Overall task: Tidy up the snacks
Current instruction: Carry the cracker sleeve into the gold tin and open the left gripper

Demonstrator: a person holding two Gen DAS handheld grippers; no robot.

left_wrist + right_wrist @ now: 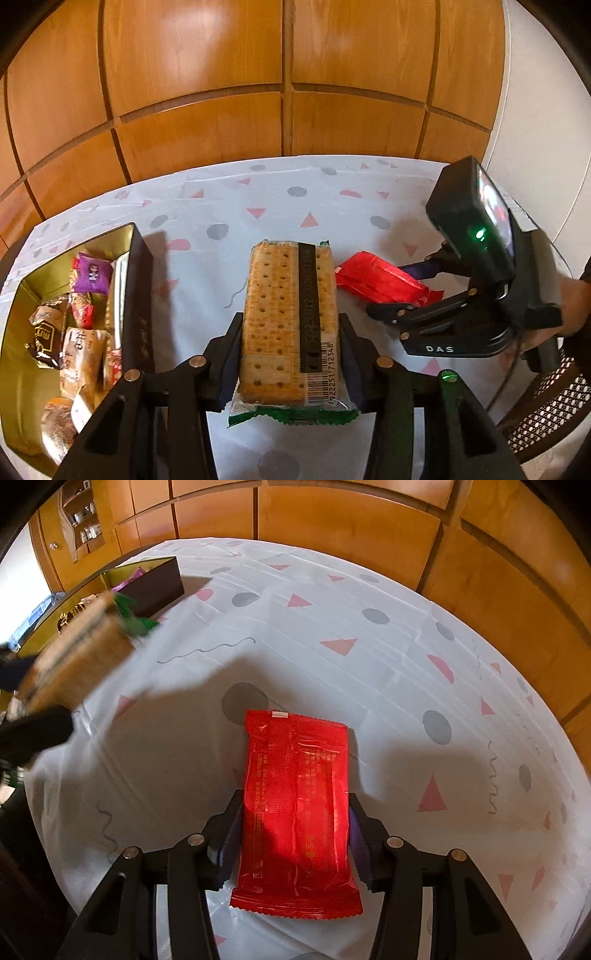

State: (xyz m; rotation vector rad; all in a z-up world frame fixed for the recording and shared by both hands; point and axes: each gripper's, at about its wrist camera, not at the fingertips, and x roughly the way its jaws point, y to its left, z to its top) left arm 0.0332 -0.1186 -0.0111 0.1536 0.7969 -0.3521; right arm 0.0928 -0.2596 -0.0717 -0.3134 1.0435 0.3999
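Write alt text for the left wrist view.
The left claw grips a cracker pack above a patterned tablecloth. To its left an open tin holds wrapped snacks; to its right the right claw has a red packet between its fingers.

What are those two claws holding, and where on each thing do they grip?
The left gripper holds the cracker pack by its long sides, near the barcode end. The right gripper holds the red packet by its long sides, near its lower end.
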